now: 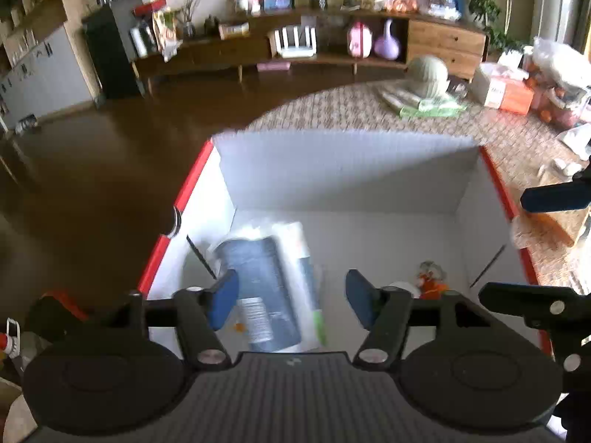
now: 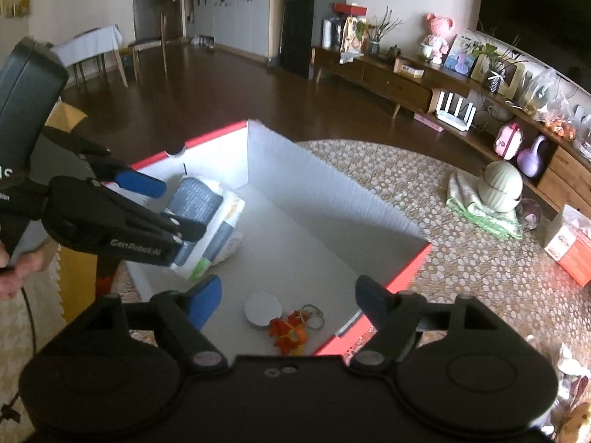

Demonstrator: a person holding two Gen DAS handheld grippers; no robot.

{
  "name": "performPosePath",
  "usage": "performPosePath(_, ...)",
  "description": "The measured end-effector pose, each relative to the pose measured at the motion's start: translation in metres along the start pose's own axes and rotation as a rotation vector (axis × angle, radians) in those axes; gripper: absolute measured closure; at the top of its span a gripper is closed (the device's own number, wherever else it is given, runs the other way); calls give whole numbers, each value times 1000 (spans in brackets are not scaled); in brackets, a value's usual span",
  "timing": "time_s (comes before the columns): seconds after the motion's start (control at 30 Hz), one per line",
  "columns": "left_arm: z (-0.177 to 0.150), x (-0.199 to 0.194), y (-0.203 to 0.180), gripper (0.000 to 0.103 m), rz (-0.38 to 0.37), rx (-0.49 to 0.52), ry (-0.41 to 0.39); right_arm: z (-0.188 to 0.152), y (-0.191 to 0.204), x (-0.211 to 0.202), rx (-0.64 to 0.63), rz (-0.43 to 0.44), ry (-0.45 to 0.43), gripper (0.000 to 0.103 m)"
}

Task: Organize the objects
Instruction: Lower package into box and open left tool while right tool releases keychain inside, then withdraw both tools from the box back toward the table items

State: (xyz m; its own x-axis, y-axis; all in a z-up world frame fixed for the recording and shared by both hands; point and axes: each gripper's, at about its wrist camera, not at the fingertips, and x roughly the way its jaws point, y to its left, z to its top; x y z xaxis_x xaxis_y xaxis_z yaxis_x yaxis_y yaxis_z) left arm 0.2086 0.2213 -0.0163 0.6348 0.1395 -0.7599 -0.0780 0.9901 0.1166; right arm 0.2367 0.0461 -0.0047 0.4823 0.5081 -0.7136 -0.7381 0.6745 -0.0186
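Observation:
A white cardboard box (image 1: 192,181) with a red rim stands open on the table. Inside it at the left lies a blue-and-white soft packet (image 1: 266,280). At the right of the box floor are an orange toy keychain (image 1: 430,286) and a white round disc (image 1: 402,288). My left gripper (image 1: 291,295) hangs open over the packet, holding nothing. In the right wrist view my right gripper (image 2: 288,299) is open and empty above the disc (image 2: 262,310) and the toy (image 2: 290,334). The left gripper (image 2: 170,208) shows over the packet (image 2: 199,203).
The box sits on a round table with a woven cloth (image 2: 461,277). A grey-green round object (image 2: 502,184) rests on folded green cloth, and an orange-and-white carton (image 2: 569,251) lies beyond it. A person's hand (image 2: 18,269) holds the left gripper. A long sideboard (image 1: 443,37) lines the wall.

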Motion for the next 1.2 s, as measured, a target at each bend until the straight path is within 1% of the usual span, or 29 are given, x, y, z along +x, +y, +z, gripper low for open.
performPosePath(0.1, 0, -14, -5, 39, -10, -4, -20, -2, -3, -18, 9, -7, -29, 23)
performPosePath(0.17, 0, -23, -10, 39, -15, -8, -35, -5, -7, -32, 21, -4, -51, 18)
performPosePath(0.23, 0, -34, -16, 39, -20, -9, -53, -10, -12, -46, 35, 0, -72, 16)
performPosePath(0.33, -2, -48, -26, 34, -36, -22, -72, -18, -17, -66, 57, -3, -101, 14)
performPosePath(0.43, -3, -63, -41, 32, -59, -16, -99, -30, -22, -85, 73, -12, -123, 12)
performPosePath(0.47, -4, -66, -46, 29, -62, -12, -106, -34, -23, -91, 75, -16, -131, 9)
performPosePath(0.53, -5, -75, -58, 23, -77, -4, -126, -43, -27, -102, 85, -24, -145, 6)
performPosePath(0.67, -8, -88, -85, 22, -110, 9, -156, -62, -38, -121, 107, -44, -163, 3)
performPosePath(0.9, -15, -97, -138, 22, -180, 73, -178, -97, -71, -145, 171, -72, -174, 1)
performPosePath(0.97, -16, -96, -153, 22, -207, 82, -174, -109, -82, -149, 189, -87, -170, 1)
performPosePath(1.07, -16, -91, -174, 21, -230, 91, -166, -126, -96, -154, 211, -133, -163, 1)
performPosePath(1.1, -16, -89, -181, 20, -235, 94, -163, -131, -101, -155, 217, -143, -162, 1)
performPosePath(1.17, -16, -86, -194, 15, -237, 100, -161, -141, -112, -159, 228, -167, -155, 1)
performPosePath(1.2, -15, -83, -201, 14, -238, 105, -160, -146, -118, -160, 235, -180, -152, 1)
